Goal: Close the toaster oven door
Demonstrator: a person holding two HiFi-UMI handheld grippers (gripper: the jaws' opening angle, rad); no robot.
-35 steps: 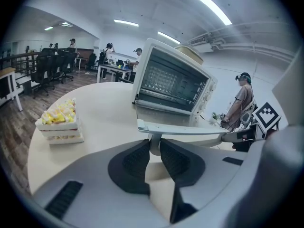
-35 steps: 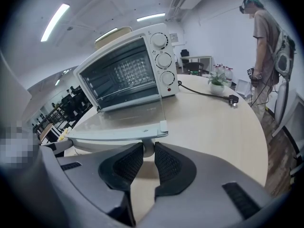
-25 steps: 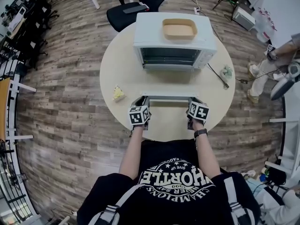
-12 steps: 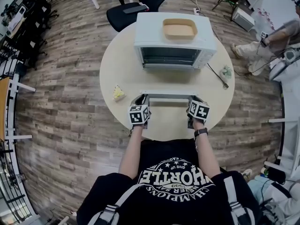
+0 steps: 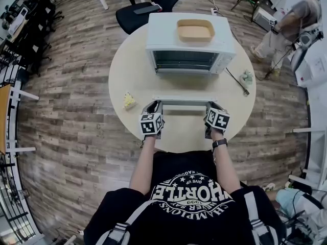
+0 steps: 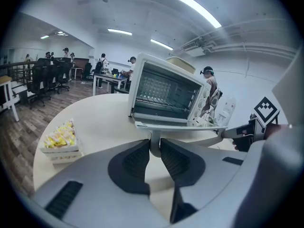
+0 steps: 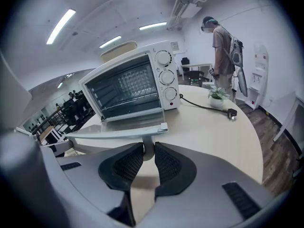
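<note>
White toaster oven [image 5: 190, 44] upright at far side of round table [image 5: 133, 75]. Glass door [image 5: 184, 88] open, swung down flat and roughly level, white bar handle [image 5: 184, 101] along its near edge.

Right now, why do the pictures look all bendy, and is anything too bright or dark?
Head view: the wide lens bows the floor boards round the table, and the light is even. Left gripper view: dark rounded corners, the ceiling lights glare white, and the oven looks sharp. Right gripper view: the same dark corners, the oven leans, and the handle up close looks crisp.
</note>
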